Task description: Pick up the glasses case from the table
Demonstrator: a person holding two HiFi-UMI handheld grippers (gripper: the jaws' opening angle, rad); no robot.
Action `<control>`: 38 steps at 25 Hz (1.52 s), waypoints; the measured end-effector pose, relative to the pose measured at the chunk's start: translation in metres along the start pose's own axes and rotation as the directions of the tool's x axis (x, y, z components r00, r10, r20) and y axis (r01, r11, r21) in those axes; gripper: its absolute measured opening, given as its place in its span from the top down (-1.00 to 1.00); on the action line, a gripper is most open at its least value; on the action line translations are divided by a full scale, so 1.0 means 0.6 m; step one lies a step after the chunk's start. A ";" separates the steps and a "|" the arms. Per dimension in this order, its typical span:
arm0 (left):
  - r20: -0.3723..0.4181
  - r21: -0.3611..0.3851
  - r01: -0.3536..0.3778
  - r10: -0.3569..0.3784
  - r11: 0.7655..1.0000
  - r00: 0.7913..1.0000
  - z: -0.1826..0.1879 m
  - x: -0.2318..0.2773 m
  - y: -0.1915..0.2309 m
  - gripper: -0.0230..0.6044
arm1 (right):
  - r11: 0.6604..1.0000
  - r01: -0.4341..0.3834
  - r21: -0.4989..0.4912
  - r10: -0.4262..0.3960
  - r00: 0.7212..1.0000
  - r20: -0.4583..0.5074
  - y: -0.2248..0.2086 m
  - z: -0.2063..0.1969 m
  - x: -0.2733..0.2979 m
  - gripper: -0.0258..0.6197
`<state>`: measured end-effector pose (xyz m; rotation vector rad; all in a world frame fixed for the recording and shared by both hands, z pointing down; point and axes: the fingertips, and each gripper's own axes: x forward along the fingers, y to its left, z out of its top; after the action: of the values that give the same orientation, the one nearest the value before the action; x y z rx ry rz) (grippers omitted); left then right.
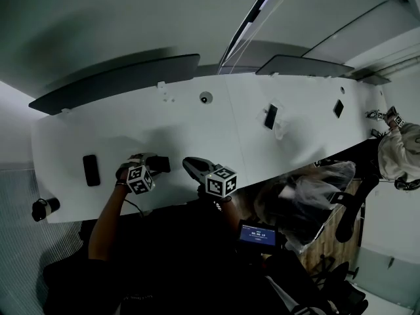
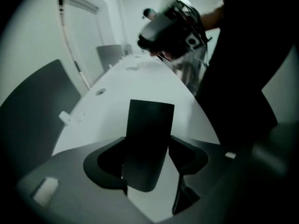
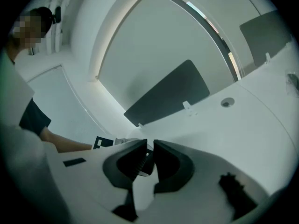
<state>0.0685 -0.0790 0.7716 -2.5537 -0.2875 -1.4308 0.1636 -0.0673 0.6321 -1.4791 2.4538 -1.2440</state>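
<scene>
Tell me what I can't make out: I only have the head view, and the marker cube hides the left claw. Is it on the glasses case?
Observer: Yes. In the left gripper view the left claw is closed on the glasses case, with a pad against each long side.
Operator: And the right claw, is it holding anything?
Observer: No. In the right gripper view the right claw is shut, with nothing gripped.

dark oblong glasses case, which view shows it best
The left gripper view: the dark oblong glasses case fills the middle, clamped between the jaws. The head view shows only a small dark end of it. The right gripper view does not clearly show it.
</scene>
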 end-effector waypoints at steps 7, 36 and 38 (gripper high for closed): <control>0.451 -0.595 -0.122 0.455 0.795 0.768 0.050 -0.250 0.057 0.00 | 0.972 -0.163 -0.169 0.186 0.974 0.130 0.100 0.092 0.001 0.82; 0.407 -0.788 -0.168 0.706 0.592 0.579 0.000 -0.389 0.029 -0.01 | 0.865 -0.115 -0.488 0.189 0.976 0.106 0.227 0.100 0.076 0.90; 0.390 -0.801 -0.161 0.705 0.577 0.592 -0.004 -0.387 0.028 0.00 | 0.867 -0.120 -0.484 0.192 0.976 0.101 0.230 0.095 0.079 0.90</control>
<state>-0.0480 -0.1120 0.5725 -3.2665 1.0322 -0.3038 0.0582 -0.1058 0.5229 -1.3469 2.8346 -0.4962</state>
